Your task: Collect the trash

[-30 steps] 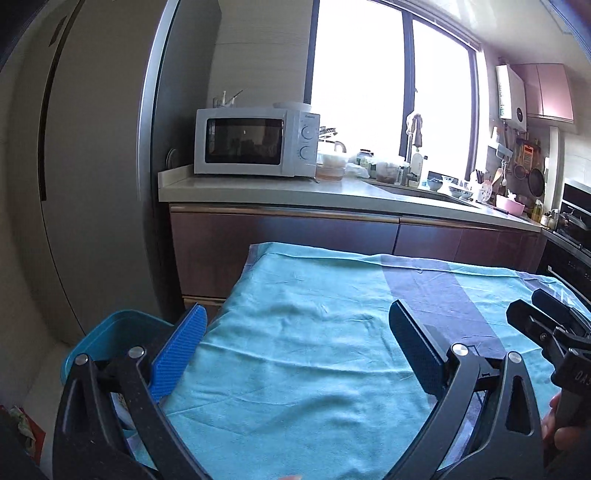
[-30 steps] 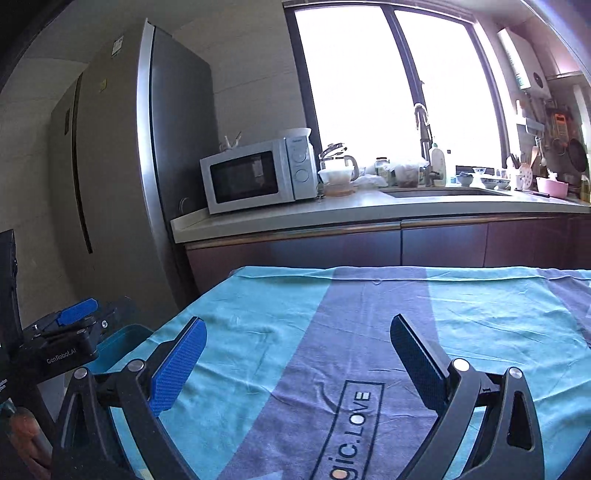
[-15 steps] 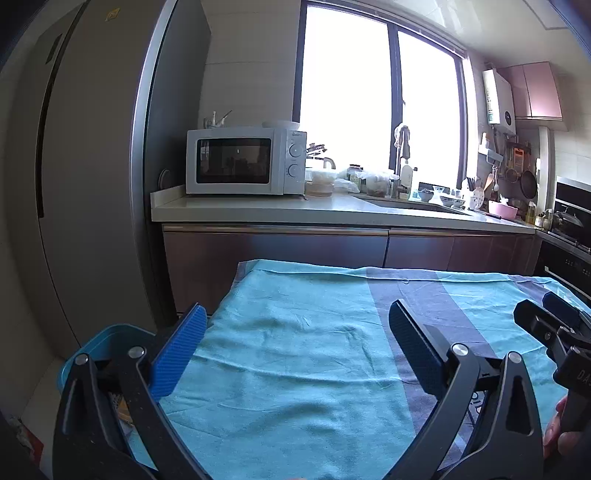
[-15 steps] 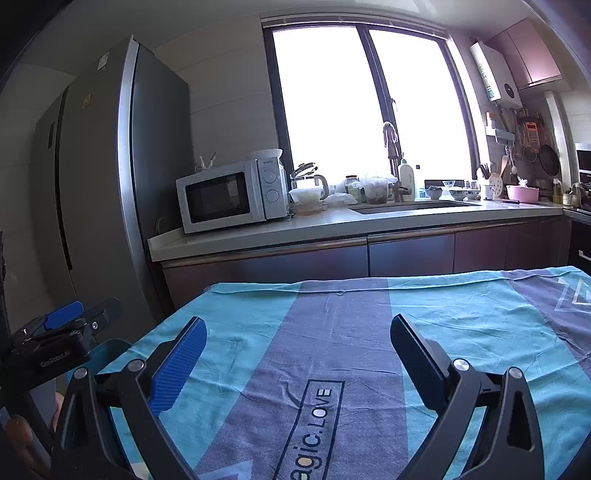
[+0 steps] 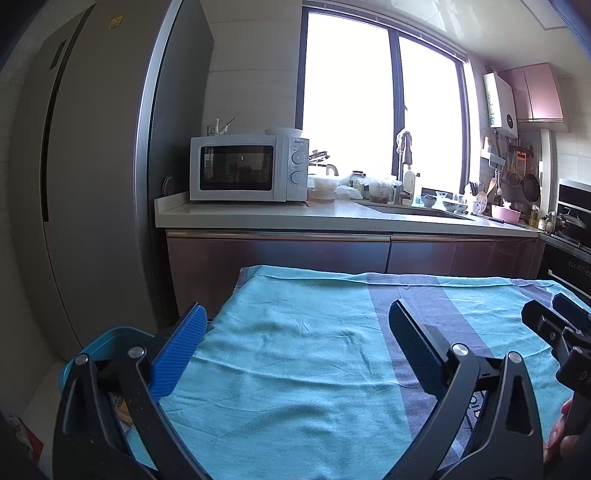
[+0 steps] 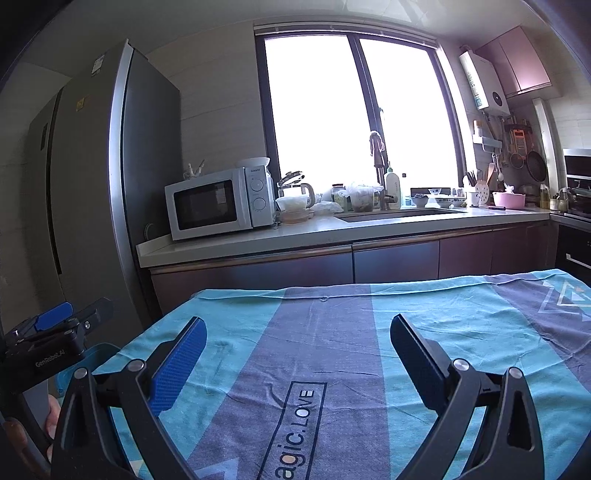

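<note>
Covering the table, a teal cloth [image 6: 332,332] faces the kitchen counter [image 6: 295,232]; both grippers' fingers spread.

cloth [image 6: 306,413]: black letters in a box read "agic.LOVE"; the start of the word is cut off
left gripper [image 6: 50,358]: white letters on its black body read "GenRobot.AI"
right gripper [image 5: 583,376]: white letters "DA" on its black body, the rest is cut off
microwave [image 5: 301,141]: a small brand word over the knobs, too small to read
fridge [image 5: 115,23]: a yellow sticker near the top, too small to read
</note>
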Demonstrator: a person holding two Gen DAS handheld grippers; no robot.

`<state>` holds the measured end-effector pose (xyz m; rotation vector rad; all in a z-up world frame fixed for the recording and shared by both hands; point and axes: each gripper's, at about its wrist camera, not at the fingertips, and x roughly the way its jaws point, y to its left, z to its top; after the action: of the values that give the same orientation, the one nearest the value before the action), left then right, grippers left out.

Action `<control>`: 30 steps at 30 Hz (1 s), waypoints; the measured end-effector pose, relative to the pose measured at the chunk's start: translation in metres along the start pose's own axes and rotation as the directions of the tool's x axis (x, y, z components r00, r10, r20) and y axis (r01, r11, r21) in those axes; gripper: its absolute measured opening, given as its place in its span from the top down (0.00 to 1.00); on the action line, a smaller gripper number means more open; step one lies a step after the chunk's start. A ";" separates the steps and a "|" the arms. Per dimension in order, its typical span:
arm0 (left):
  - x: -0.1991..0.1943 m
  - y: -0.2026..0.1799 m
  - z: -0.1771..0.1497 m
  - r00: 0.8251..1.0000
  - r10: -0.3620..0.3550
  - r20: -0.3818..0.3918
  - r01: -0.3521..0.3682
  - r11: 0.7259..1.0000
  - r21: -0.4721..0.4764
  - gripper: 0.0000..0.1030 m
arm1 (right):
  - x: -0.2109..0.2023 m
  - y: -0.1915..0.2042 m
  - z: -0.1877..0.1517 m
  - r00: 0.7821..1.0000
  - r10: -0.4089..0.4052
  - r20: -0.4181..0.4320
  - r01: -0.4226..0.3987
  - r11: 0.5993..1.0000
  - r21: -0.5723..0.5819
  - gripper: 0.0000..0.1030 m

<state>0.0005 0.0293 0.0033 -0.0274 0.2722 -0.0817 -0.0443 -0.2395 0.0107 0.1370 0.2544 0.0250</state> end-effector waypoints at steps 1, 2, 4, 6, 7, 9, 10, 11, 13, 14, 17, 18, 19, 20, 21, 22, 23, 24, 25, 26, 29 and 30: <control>0.000 0.000 0.000 1.000 0.001 0.002 -0.001 1.000 0.002 0.05 | 0.000 0.000 0.000 1.000 -0.002 -0.001 0.002 1.000 0.000 0.06; -0.001 -0.001 -0.001 1.000 0.001 0.004 -0.001 1.000 0.002 0.05 | 0.000 -0.001 0.000 1.000 -0.004 0.000 0.004 1.000 -0.001 0.06; -0.001 -0.001 -0.001 1.000 -0.001 0.005 0.001 1.000 0.002 0.05 | -0.001 -0.002 0.000 1.000 -0.005 0.000 0.005 1.000 0.000 0.06; -0.003 -0.002 0.000 1.000 0.001 0.010 -0.001 1.000 0.003 0.05 | -0.002 -0.002 0.001 1.000 -0.009 0.006 0.009 1.000 0.001 0.06; -0.003 -0.002 0.000 1.000 0.001 0.012 -0.001 1.000 0.004 0.05 | -0.003 -0.002 0.001 1.000 -0.010 0.009 0.010 1.000 0.001 0.06; -0.003 -0.001 0.000 1.000 0.001 0.017 -0.001 1.000 0.005 0.05 | -0.004 -0.003 0.001 1.000 -0.011 0.012 0.011 1.000 0.001 0.06; -0.003 -0.001 0.000 1.000 0.002 0.019 -0.002 1.000 0.005 0.05 | -0.004 -0.003 0.001 1.000 -0.011 0.011 0.011 1.000 0.000 0.06; -0.004 -0.001 0.000 1.000 0.002 0.021 -0.003 1.000 0.006 0.05 | -0.004 -0.003 0.001 1.000 -0.012 0.009 0.012 1.000 -0.001 0.06; -0.004 -0.001 0.000 1.000 0.005 0.020 -0.005 1.000 0.007 0.05 | -0.004 -0.004 0.001 1.000 -0.013 0.007 0.013 1.000 0.001 0.06; -0.005 -0.002 0.000 1.000 0.005 0.022 -0.005 1.000 0.007 0.05 | -0.004 -0.004 0.001 1.000 -0.012 0.007 0.012 1.000 0.003 0.06; -0.007 -0.002 0.000 1.000 0.011 0.027 -0.011 1.000 0.009 0.05 | -0.005 -0.005 0.002 1.000 -0.015 0.009 0.015 1.000 0.002 0.06; -0.007 -0.002 0.000 0.999 0.014 0.030 -0.014 1.000 0.008 0.05 | -0.004 -0.006 0.003 1.000 -0.015 0.011 0.015 1.000 0.002 0.06; -0.008 -0.002 0.000 0.999 0.015 0.032 -0.015 1.000 0.007 0.05 | -0.004 -0.006 0.004 1.000 -0.015 0.012 0.015 1.000 0.002 0.06; -0.008 -0.002 0.000 0.999 0.016 0.033 -0.016 1.000 0.006 0.05 | -0.004 -0.007 0.004 1.000 -0.016 0.014 0.016 1.000 0.002 0.06; -0.008 -0.001 0.001 0.999 0.015 0.033 -0.015 1.000 0.004 0.05 | -0.004 -0.007 0.005 1.000 -0.017 0.015 0.017 1.000 0.001 0.06; -0.008 -0.001 0.001 0.999 0.016 0.032 -0.016 1.000 0.003 0.05 | -0.005 -0.007 0.005 1.000 -0.017 0.015 0.017 1.000 0.000 0.06; -0.008 -0.001 0.001 0.999 0.017 0.033 -0.017 1.000 0.003 0.05 | -0.004 -0.007 0.006 1.000 -0.018 0.017 0.018 1.000 0.000 0.06; -0.008 -0.001 0.001 0.999 0.018 0.034 -0.018 1.000 0.002 0.05 | -0.005 -0.007 0.006 1.000 -0.018 0.017 0.018 1.000 -0.001 0.06; -0.008 -0.001 0.001 0.999 0.019 0.035 -0.019 1.000 0.002 0.05 | -0.005 -0.007 0.006 1.000 -0.018 0.016 0.018 1.000 -0.001 0.06; -0.009 -0.002 0.000 0.999 0.021 0.037 -0.021 1.000 0.002 0.05 | -0.005 -0.008 0.005 1.000 -0.018 0.016 0.018 1.000 -0.001 0.06; -0.011 -0.002 0.000 0.999 0.020 0.039 -0.020 1.000 0.001 0.05 | -0.005 -0.007 0.005 1.000 -0.018 0.015 0.018 1.000 -0.001 0.06; -0.010 -0.002 0.000 0.999 0.021 0.039 -0.021 1.000 0.002 0.05 | -0.005 -0.007 0.005 1.000 -0.017 0.015 0.017 1.000 -0.001 0.06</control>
<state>-0.0095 0.0282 0.0065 -0.0240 0.2338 -0.0603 -0.0475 -0.2476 0.0161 0.1340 0.2403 0.0071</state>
